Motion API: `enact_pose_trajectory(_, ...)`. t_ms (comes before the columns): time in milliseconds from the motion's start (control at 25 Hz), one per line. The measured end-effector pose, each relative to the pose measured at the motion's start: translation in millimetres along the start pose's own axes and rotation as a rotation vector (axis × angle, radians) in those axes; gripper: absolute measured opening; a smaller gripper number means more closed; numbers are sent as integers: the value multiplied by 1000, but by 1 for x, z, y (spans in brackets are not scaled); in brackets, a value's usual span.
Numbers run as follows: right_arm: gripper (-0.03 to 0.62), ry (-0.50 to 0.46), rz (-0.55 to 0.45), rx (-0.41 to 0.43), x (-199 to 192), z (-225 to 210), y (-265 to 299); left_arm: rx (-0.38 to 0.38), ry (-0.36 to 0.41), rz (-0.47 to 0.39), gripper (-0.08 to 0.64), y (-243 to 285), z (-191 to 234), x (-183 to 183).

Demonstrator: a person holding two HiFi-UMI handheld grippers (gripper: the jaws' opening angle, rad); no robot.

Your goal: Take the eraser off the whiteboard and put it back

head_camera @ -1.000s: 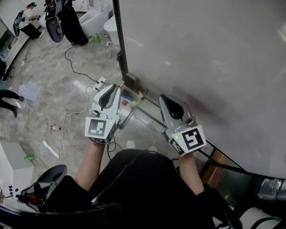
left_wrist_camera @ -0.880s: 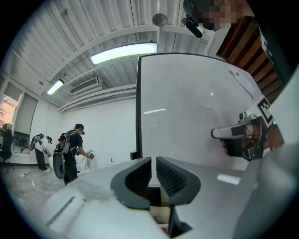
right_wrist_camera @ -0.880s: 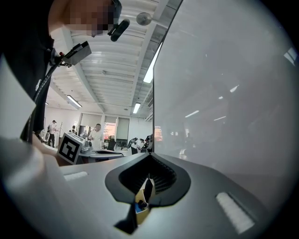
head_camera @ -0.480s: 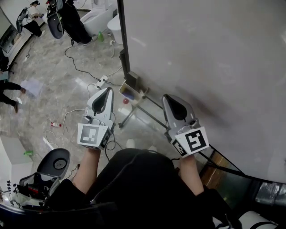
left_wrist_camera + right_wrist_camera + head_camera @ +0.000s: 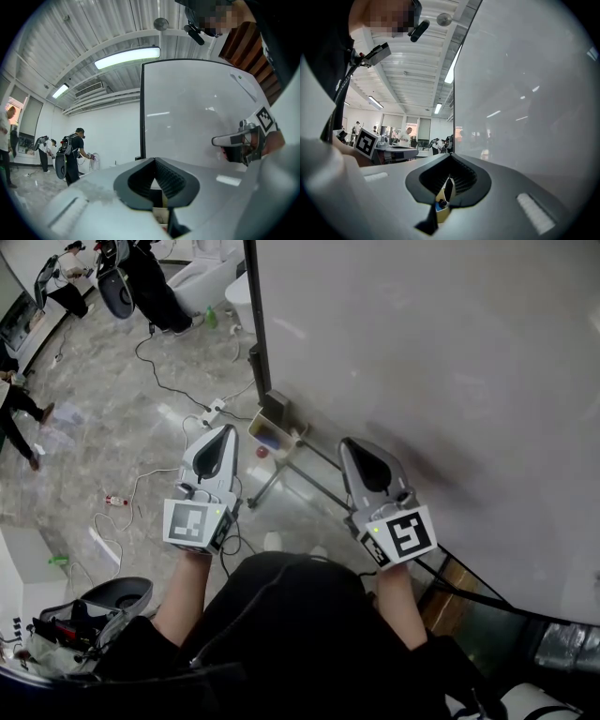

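Whiteboard [image 5: 422, 352] ahead, left gripper [image 5: 223, 430] and right gripper [image 5: 354, 444] both pressed together, tray [image 5: 265, 433] contents indistinct

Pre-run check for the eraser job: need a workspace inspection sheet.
Surface: whiteboard upright, with a faint grey smear and no writing seen.
Job's things: eraser not made out; the tray at the board's lower corner holds small items too small to name.
Clutter: small red thing on the floor by the tray.
Grippers: left gripper shut, empty; right gripper shut, empty; both held in front of the board.
Cables: loose cables and a power strip on the floor.
Surroundings: glossy floor; people standing left of the board.
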State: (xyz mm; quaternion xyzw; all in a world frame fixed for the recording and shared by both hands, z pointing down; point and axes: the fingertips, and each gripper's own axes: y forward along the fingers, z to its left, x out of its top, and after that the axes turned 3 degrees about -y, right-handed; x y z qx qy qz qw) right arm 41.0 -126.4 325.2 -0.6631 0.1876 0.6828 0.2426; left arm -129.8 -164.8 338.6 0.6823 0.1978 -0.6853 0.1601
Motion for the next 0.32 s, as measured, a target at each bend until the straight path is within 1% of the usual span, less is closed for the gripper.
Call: enact_pose_trajectory(320, 9, -3, 2, 11, -3, 3, 4, 1, -2, 5, 5, -1, 1, -3)
